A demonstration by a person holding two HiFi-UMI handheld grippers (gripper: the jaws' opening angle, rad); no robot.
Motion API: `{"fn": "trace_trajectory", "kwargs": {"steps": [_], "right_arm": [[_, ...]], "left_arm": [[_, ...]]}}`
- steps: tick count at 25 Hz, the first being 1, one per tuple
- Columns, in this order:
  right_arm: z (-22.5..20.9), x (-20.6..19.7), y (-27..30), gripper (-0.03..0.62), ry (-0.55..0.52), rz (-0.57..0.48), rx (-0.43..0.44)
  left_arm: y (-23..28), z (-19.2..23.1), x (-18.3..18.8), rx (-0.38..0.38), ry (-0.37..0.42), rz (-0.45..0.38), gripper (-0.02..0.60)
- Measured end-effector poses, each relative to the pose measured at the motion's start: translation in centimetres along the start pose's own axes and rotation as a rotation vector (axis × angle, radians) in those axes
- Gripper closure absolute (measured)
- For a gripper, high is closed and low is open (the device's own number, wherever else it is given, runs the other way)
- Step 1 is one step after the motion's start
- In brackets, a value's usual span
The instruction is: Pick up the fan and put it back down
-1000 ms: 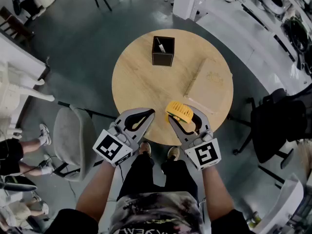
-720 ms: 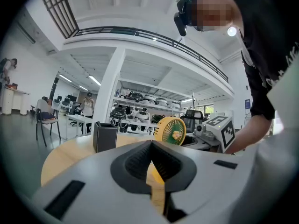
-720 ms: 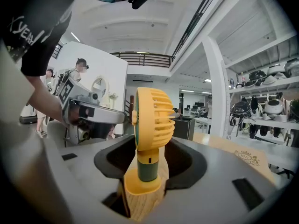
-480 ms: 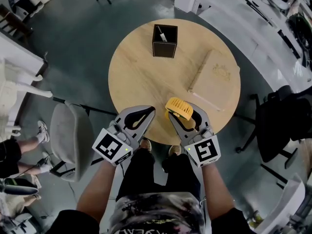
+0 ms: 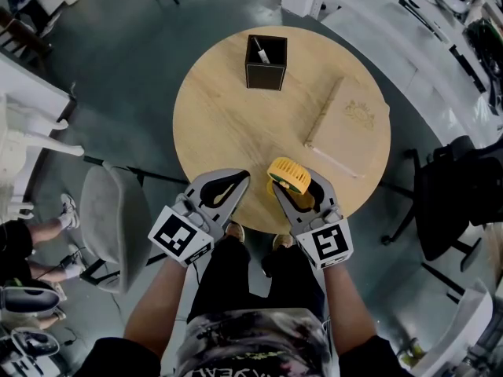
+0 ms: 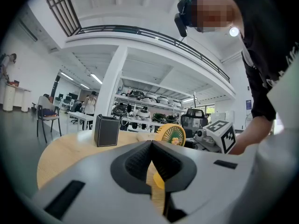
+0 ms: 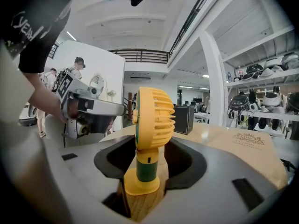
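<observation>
nearest to the head camera are the two forearms of the person, each one with a gripper at the near edge of the round wooden counter (image 5: 228, 116). each gripper carries a marker cube (image 5: 181, 236) at its back end. below the counter edge, between the grippers, the shoes (image 5: 233, 236) of the person stand on the dark floor (image 5: 118, 69).

the left gripper (image 5: 240, 181) has its fingers (image 6: 131, 164) clenched together, tip against tip, and nothing is between them. it points over the counter edge, just beside the other gripper.

the right gripper (image 5: 295, 185) has its fingers (image 7: 187, 164) clamped on the fan (image 7: 152, 120), a small yellow one with a green stem and a round yellow foot. the fingers grasp it low, at the stem and the foot, and the fan stands upright with its grille head above them. in the right gripper view the foot is down at the wood of the counter, but i cannot tell if it really rests on it. so the fan is at the near edge of the counter, on the right side of the person, inside the right gripper.

farther on, a flat beige box (image 5: 350, 124) lies on the right part of the counter. at the far side a black open box (image 5: 266, 63) stands upright, with a small pale thing inside that is too small to tell. a grey chair (image 5: 118, 226) is left of the counter, and a dark office chair (image 5: 456, 203) is right of it.
</observation>
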State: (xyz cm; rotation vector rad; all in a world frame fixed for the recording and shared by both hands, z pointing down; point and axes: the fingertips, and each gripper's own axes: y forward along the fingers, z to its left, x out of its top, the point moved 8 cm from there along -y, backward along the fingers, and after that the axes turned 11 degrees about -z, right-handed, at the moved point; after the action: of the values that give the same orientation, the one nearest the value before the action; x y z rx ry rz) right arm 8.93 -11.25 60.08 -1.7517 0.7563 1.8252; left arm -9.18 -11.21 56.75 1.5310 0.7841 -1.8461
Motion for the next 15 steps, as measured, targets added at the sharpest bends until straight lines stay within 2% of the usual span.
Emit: {"fn": "trace_trajectory", "kwargs": {"steps": [5,9,15], "right_arm": [[0.21,-0.2,-0.41,0.399,0.037,0.083,0.028],[-0.2,-0.23,-0.08,0.398,0.024,-0.007,-0.012],[0.12,-0.62,-0.63,0.388,0.058,0.025,-0.021]], "left_arm": [[0.2,-0.12,-0.28,-0.003,-0.007,0.005,0.569],[0.37,-0.4,-0.56,-0.007,-0.011,0.013,0.569],[0.4,-0.49,-0.41,-0.005,-0.014,0.01,0.569]]}}
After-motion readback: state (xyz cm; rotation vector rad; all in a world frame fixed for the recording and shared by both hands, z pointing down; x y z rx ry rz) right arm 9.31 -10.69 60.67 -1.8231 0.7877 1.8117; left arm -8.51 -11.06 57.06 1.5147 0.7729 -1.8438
